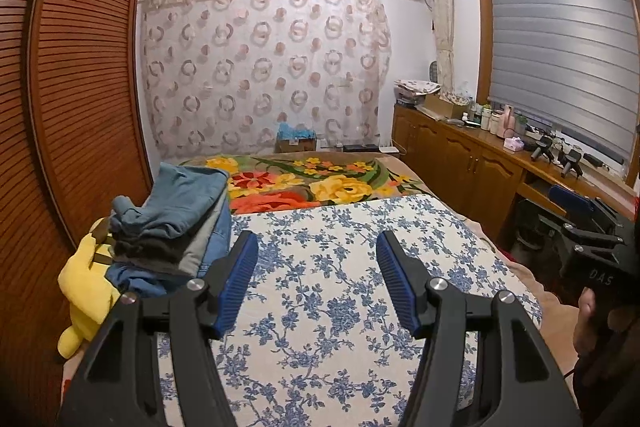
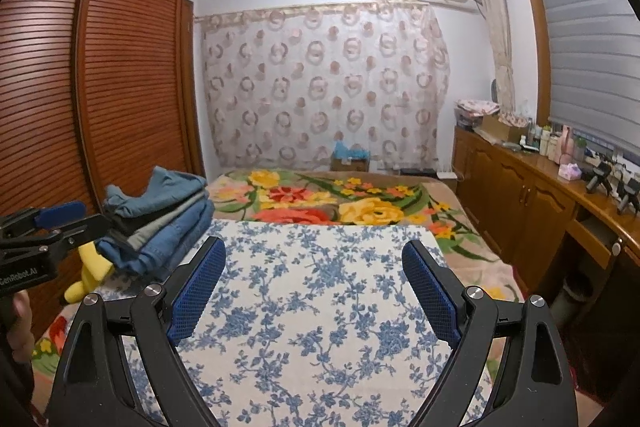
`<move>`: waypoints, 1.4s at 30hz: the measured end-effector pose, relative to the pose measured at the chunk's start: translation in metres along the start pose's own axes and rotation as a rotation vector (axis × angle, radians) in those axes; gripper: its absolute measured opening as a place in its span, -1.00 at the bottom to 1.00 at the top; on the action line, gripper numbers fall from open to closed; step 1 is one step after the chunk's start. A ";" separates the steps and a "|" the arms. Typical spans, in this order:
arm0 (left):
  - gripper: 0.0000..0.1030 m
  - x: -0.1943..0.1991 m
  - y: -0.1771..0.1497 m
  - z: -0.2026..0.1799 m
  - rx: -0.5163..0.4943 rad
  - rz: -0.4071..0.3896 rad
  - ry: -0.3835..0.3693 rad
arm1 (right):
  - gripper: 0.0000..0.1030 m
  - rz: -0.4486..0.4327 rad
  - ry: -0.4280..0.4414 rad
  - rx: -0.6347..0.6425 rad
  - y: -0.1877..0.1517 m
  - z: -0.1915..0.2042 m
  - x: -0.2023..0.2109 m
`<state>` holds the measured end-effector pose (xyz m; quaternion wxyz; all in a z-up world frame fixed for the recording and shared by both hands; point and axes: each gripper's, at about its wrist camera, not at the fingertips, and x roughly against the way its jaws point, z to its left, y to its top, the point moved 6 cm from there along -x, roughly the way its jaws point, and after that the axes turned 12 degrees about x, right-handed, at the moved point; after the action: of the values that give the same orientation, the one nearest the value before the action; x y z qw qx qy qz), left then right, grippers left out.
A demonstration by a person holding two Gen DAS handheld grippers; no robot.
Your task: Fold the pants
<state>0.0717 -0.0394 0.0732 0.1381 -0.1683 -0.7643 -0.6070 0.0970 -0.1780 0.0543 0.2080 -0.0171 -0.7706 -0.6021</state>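
A cloth [image 1: 360,287] lay flat on the bed [image 1: 516,271], right in front. A pile of pants [image 1: 176,223] sat at 10 o'clock, just beside the cloth's edge. A soft toy [image 1: 86,291] lay at 9 o'clock, partly under the pile. A blanket [image 1: 304,183] lay at 12 o'clock, behind the cloth. A curtain [image 1: 260,67] hung behind the blanket. A wardrobe [image 1: 80,67] stood at 9 o'clock. Cupboards [image 1: 460,159] stood at 2 o'clock, under a window [image 1: 560,47].

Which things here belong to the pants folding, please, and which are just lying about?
For the job: pile of pants, blue-flowered cloth, left gripper, right gripper, both open.

Lying about: yellow plush toy, flowered blanket, bottles, curtain.
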 end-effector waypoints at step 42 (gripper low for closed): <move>0.22 0.004 0.001 0.010 0.012 -0.012 0.022 | 0.78 -0.009 -0.014 -0.005 0.004 -0.004 0.002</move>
<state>0.0689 -0.0288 0.0735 0.1437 -0.1563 -0.7674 -0.6051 0.0971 -0.1812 0.0595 0.1999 -0.0184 -0.7705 -0.6049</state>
